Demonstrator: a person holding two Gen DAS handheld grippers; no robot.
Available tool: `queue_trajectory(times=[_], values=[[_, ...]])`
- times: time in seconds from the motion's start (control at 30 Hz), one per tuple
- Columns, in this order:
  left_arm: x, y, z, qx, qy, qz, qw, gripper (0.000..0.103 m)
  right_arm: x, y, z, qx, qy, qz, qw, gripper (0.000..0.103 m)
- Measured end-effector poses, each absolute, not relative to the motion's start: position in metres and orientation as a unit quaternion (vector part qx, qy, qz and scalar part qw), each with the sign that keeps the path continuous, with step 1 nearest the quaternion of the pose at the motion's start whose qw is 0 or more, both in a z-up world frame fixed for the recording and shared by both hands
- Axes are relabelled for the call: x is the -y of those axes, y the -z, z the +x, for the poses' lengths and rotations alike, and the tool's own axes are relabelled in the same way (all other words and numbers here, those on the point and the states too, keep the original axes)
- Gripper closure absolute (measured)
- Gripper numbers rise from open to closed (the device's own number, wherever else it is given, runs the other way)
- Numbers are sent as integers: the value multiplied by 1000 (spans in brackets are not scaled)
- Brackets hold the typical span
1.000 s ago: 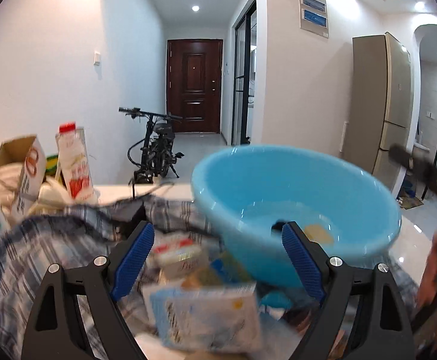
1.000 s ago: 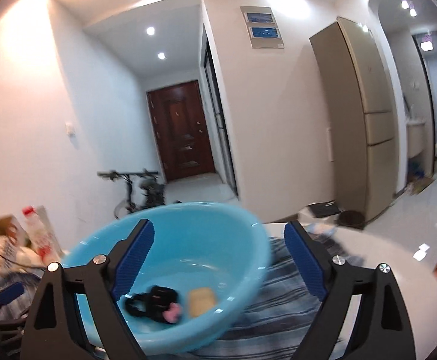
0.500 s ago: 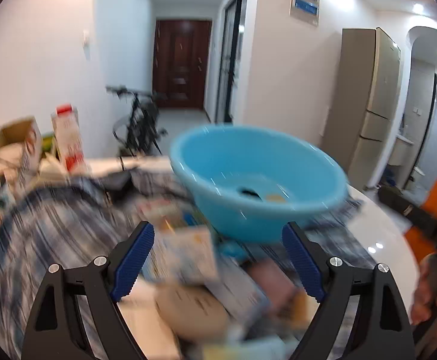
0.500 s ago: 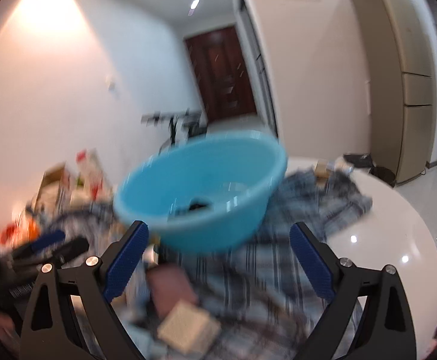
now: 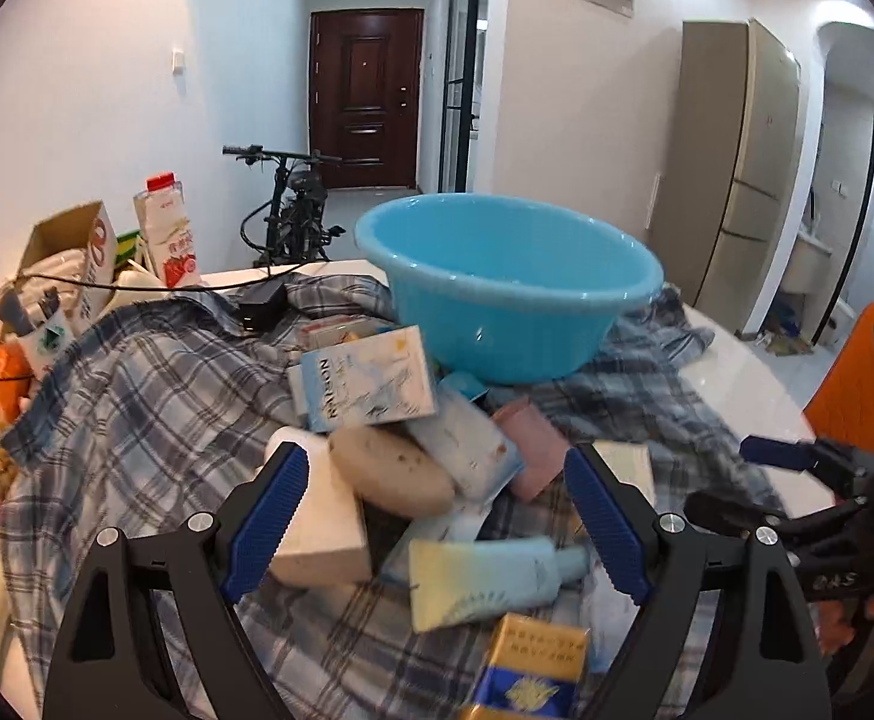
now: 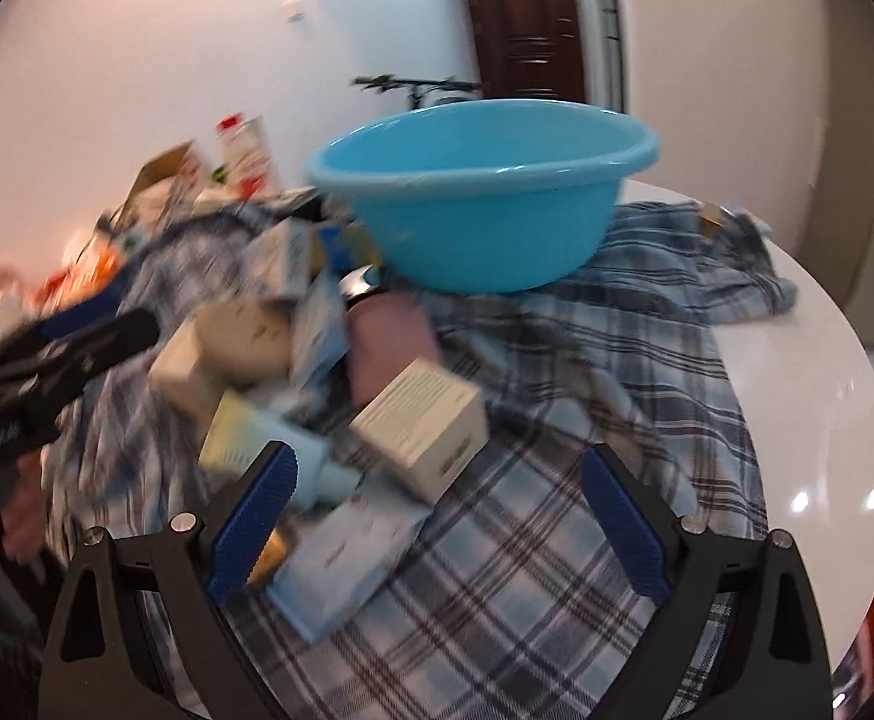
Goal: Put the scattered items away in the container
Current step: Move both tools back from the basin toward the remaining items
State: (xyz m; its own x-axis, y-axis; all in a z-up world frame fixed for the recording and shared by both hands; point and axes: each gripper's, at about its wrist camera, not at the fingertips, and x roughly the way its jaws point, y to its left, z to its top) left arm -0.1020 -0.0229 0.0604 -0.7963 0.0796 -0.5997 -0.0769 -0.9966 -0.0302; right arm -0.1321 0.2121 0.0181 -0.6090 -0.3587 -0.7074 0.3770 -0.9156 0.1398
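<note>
Round light-blue plastic basin (image 5: pixel 508 288) sits upper centre; below it, a pale-blue carton (image 5: pixel 371 387) lettered "NIRUN". Left gripper (image 5: pixel 437 516) and right gripper (image 6: pixel 437 516) gape wide, holding nothing; the right's jaws have just been opening.

Blue basin (image 5: pixel 508 294) upright on plaid cloth (image 5: pixel 155 420), boxes and tubes (image 5: pixel 425 468) heaped beside

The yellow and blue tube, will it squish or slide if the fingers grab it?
Probably squishes: the tube looks soft and flattened towards its yellow end. Its smooth skin might slip. It lies flat on the checked cloth, so rolling seems unlikely.
</note>
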Motion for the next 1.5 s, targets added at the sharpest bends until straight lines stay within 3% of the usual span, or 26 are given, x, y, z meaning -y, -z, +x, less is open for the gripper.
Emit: queue_trajectory(times=[0.23, 0.4, 0.6, 0.73, 0.87, 1.0, 1.2, 1.37, 1.5], values=[[26, -37, -100, 13, -949, -313, 46, 14, -202, -12, -120, -79, 901, 364, 223, 6], [33, -42, -127, 77, -940, -323, 74, 14, -213, -23, -113, -59, 919, 341, 188, 6], [31, -39, -112, 14, -950, -312, 6, 14, -212, -29, -94, -31, 942, 293, 161, 0], [32, -22, -98, 35, -939, -342, -4, 14, -202, -21, -90, -69, 936, 318, 132, 0], [23, -15, -93, 52, -931, -362, 9, 14, -203, -15, -85, -90, 920, 345, 163, 0], [12, -13, -95, 28, -922, -385, 7, 14, -211, -12, -101, -65, 904, 381, 185, 0], [17, -18, -98, 36, -921, -386, 25, 14, -227, -27, -122, 52, 885, 388, 250, 0], [22, -7, -107, 9, -920, -390, 21, 14, -219, -24, -131, 37, 911, 376, 166, 0], [32, -8, -108, -5, -923, -383, 43, 14, -216, -16, -121, 48, 908, 385, 158, 0]])
